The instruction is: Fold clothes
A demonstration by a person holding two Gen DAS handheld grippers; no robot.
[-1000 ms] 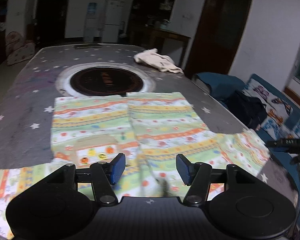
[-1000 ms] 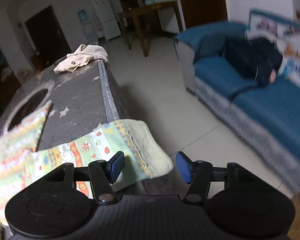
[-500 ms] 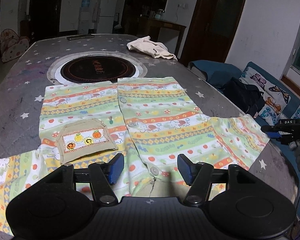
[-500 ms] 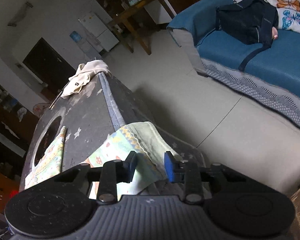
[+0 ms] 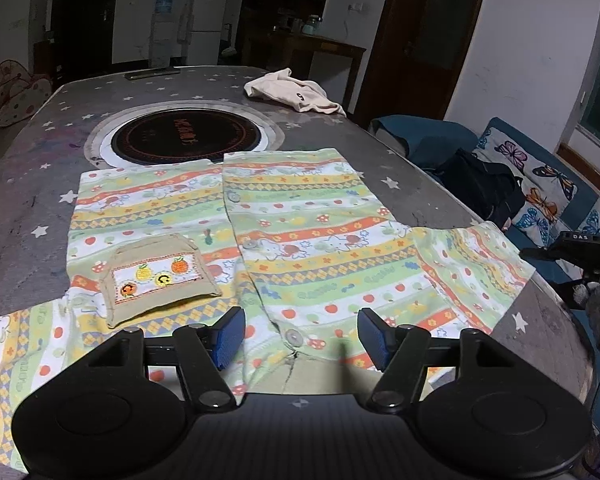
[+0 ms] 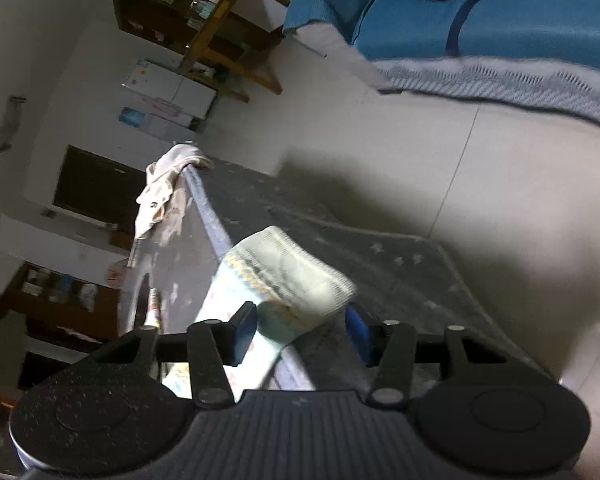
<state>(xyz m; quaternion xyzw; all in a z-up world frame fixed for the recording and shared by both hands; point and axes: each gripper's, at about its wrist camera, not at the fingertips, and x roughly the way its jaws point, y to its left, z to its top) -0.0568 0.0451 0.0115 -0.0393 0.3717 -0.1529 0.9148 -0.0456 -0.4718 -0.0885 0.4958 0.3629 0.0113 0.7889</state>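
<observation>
Our shirt (image 5: pixel 300 248) lies flat on the surface (image 5: pixel 28 184), ready to fold. Our left tool (image 5: pixel 300 336) hangs wide above its collar, holding nothing. Our right tool (image 6: pixel 300 330) is opening around the hanging sleeve (image 6: pixel 284 280) to lift it.

text: "DAS" on right gripper (image 5: pixel 580 246) | "6" on beige garment (image 5: pixel 296 95)

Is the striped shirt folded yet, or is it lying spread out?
Spread out. The striped shirt lies flat and buttoned, front up, on the table, both sleeves out sideways; the right sleeve's cuff hangs over the table edge.
</observation>
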